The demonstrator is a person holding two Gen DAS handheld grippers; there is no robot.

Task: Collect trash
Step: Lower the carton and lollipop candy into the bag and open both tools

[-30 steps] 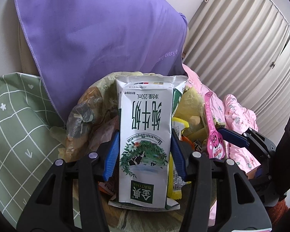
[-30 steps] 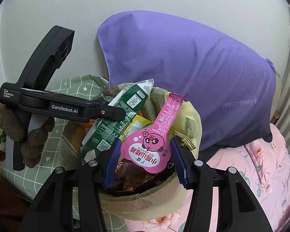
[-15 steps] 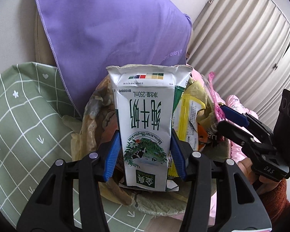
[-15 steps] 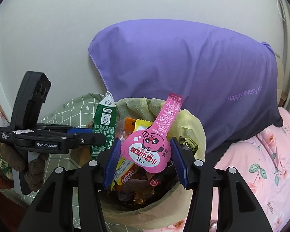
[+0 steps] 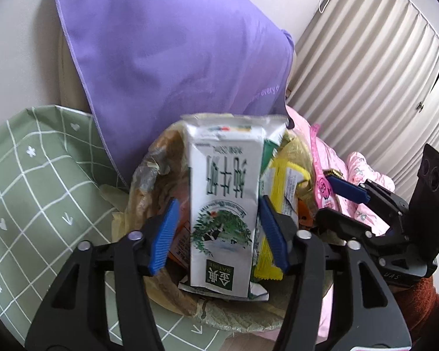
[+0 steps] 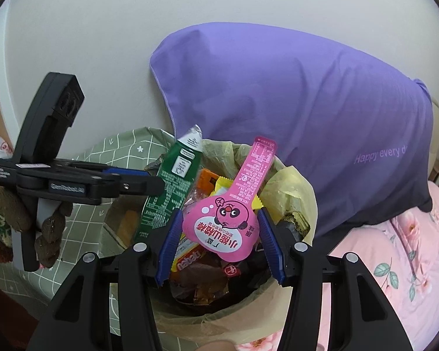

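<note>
My left gripper (image 5: 218, 231) has its blue pads spread a little off the sides of a white and green milk carton (image 5: 224, 204), which stands over the trash bin (image 5: 234, 316); a small gap shows at each pad. My right gripper (image 6: 221, 241) is shut on a pink spoon-shaped snack wrapper (image 6: 228, 222), held over the same bin (image 6: 240, 321). The carton (image 6: 169, 193) leans at the bin's left side in the right wrist view. The bin has a yellowish bag and several wrappers inside.
A purple pillow (image 6: 292, 102) leans on the white wall behind the bin. A green grid-pattern cloth (image 5: 29, 190) lies to the left, pink floral bedding (image 6: 395, 263) to the right. Beige curtains (image 5: 380, 73) hang at the far right.
The left gripper's pads have opened slightly off the milk carton, which sits lower over the bin. The right gripper still holds the pink wrapper and has shifted closer over the bin.
</note>
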